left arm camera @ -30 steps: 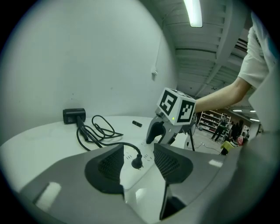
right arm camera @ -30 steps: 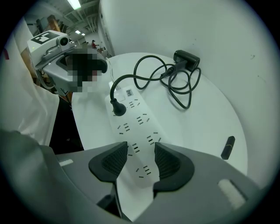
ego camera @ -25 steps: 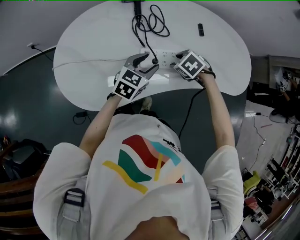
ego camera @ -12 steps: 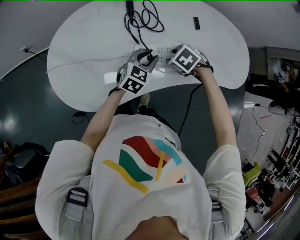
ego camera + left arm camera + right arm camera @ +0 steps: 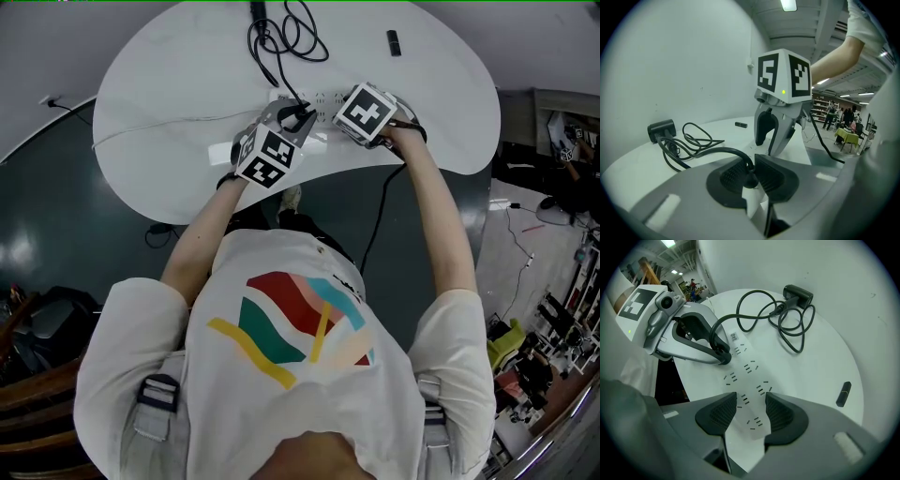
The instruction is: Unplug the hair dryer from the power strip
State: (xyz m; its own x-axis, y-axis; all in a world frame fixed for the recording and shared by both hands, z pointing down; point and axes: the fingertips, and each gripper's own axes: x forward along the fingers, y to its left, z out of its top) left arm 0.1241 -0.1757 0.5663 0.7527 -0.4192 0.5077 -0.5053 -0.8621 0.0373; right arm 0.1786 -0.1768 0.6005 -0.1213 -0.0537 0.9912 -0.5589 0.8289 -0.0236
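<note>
A white power strip (image 5: 323, 97) lies on the white table (image 5: 169, 103). The hair dryer's black plug (image 5: 749, 179) sits in it near one end. Its cord (image 5: 701, 151) loops back to the black hair dryer (image 5: 661, 129), which lies at the far edge (image 5: 258, 11). My left gripper (image 5: 749, 174) has just been closing, and its pads now press on the plug from both sides. In the right gripper view the left gripper (image 5: 719, 352) grips the plug (image 5: 723, 355). My right gripper (image 5: 746, 412) points straight down, with its pads clamping the strip (image 5: 749, 376).
A small black stick-like object (image 5: 394, 44) lies on the far right of the table. A thin white cable (image 5: 159, 124) runs off the table's left side. A black cable (image 5: 375, 220) hangs below the near edge. The person's body is close against the table.
My left gripper moved in toward the strip and dropped slightly. Its jaws went from wide open to closed around the plug. The right gripper stayed on the strip.
</note>
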